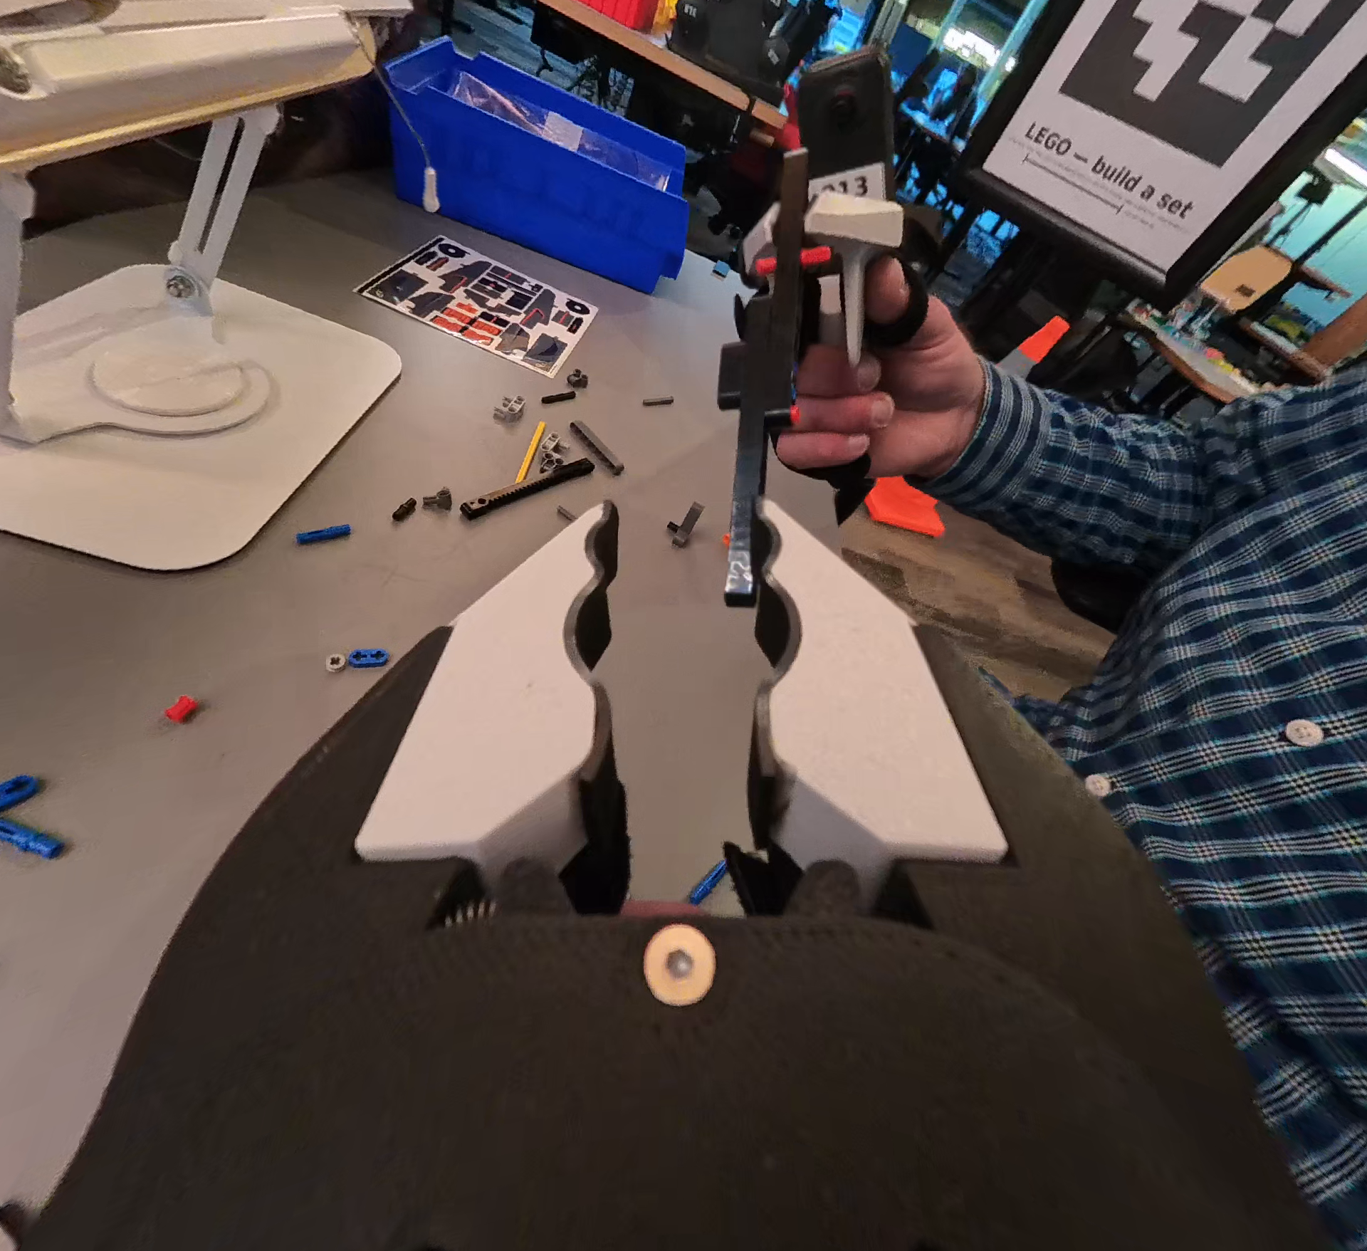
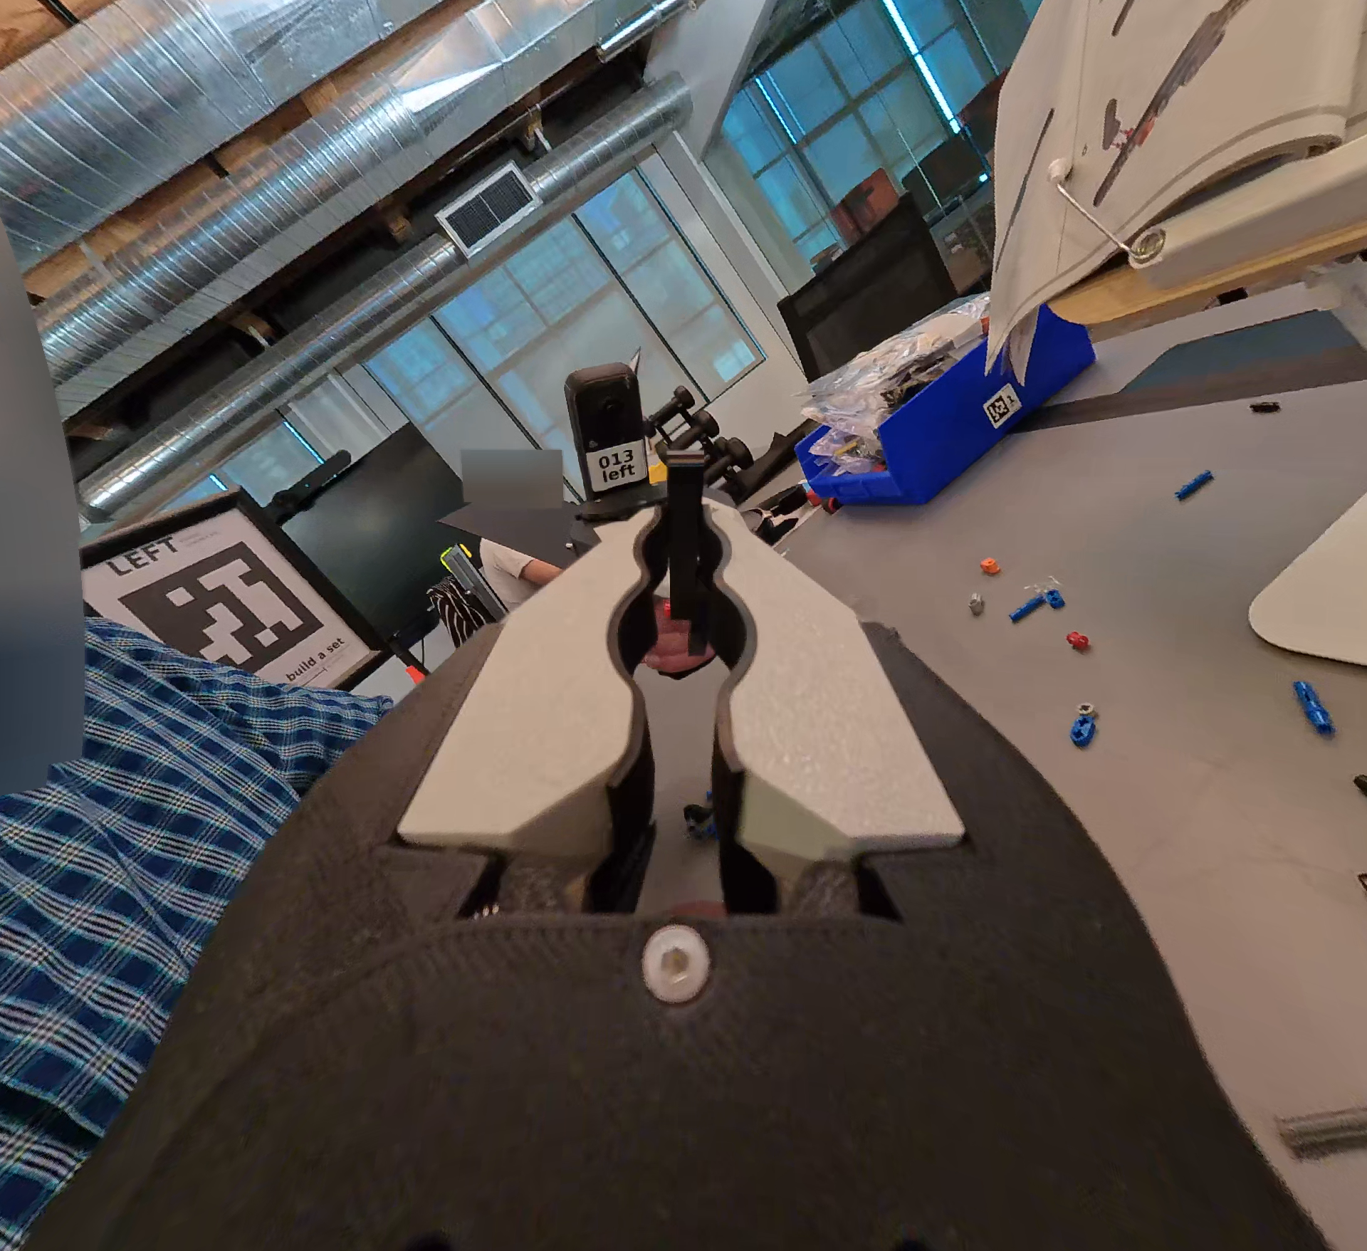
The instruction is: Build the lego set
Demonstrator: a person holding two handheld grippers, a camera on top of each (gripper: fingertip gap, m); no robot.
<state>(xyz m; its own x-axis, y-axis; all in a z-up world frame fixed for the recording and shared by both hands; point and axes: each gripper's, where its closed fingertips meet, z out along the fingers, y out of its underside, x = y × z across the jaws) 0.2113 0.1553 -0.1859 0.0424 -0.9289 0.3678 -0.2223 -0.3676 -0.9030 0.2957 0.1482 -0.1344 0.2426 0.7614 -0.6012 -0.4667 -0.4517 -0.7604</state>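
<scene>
In the left wrist view my left gripper (image 1: 688, 535) is open and empty, with the grey table (image 1: 222, 624) below it. Just ahead, a hand holds my right gripper (image 1: 795, 254), which is shut on a black lego assembly (image 1: 762, 357) with red pins. The assembly is a long black beam that hangs downward. Its lower end sits at my left gripper's right fingertip (image 1: 806, 550); I cannot tell whether they touch. In the right wrist view my right gripper (image 2: 682, 527) pinches the same black beam (image 2: 680, 498) at its tips. The left gripper's black camera body (image 2: 603, 424) shows just beyond.
Loose pieces lie on the table: a black gear rack (image 1: 525, 489), a yellow axle (image 1: 530, 450), blue pins (image 1: 323, 535), a red piece (image 1: 180, 709). A sticker sheet (image 1: 477, 305) and a blue bin (image 1: 532, 165) sit farther back. A white booklet stand (image 1: 170, 402) fills the left. The gap from one gripper's tips to the other's is roughly 11 cm. My right tips are about 30 cm from the red piece (image 1: 180, 709), my left tips only 20 cm. Look for it in the right wrist view (image 2: 1075, 640) too.
</scene>
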